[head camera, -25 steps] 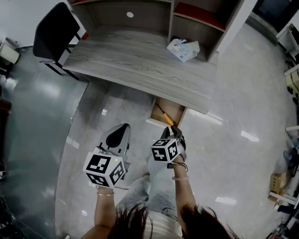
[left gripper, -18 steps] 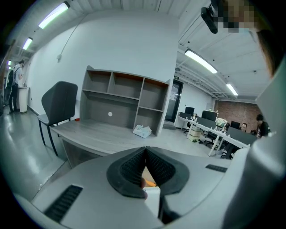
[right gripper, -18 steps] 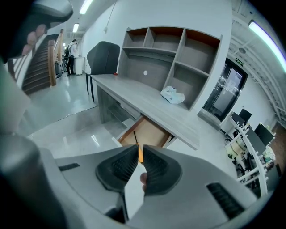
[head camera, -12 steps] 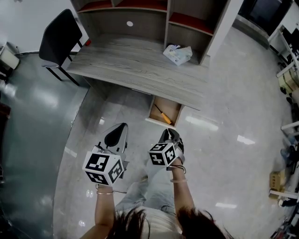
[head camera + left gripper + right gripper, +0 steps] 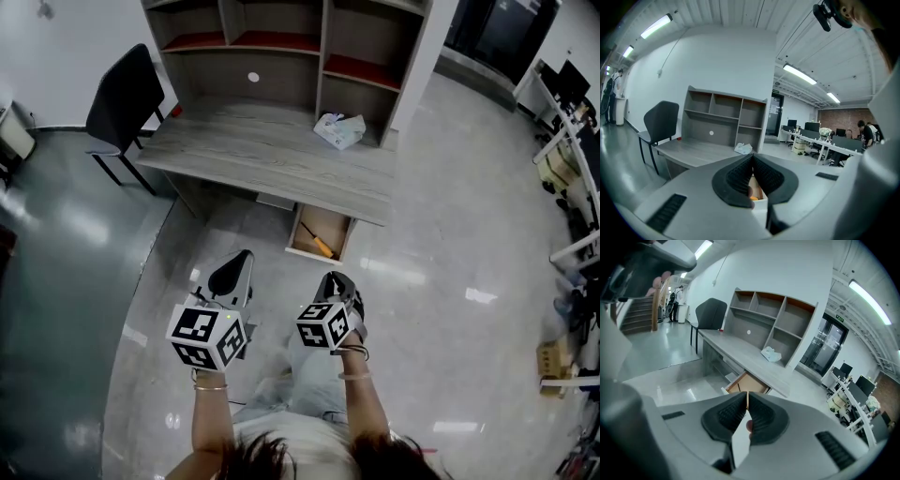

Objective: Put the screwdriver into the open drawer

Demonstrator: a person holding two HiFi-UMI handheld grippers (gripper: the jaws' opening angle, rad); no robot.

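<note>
The screwdriver [image 5: 322, 246], with an orange handle and dark shaft, lies inside the open wooden drawer [image 5: 330, 223] under the grey desk [image 5: 272, 150]. Both grippers hang in front of the drawer, apart from it. My left gripper [image 5: 244, 255] is shut and holds nothing; in the left gripper view [image 5: 752, 156] a bit of the orange screwdriver handle [image 5: 753, 198] shows between its pads. My right gripper [image 5: 336, 276] is shut and empty too; the right gripper view [image 5: 747, 393] looks past it at the drawer [image 5: 749, 382].
A shelf unit [image 5: 281, 42] stands on the desk's back, with a white plastic packet [image 5: 339, 129] on the desktop. A black chair [image 5: 122, 94] stands at the desk's left end. Office desks [image 5: 572, 141] lie far right. Glossy floor surrounds the person's legs [image 5: 300, 375].
The right gripper has drawn back from the drawer's front edge, leaving the screwdriver inside. The whole view has backed away from the desk. The left gripper has kept its place beside the right.
</note>
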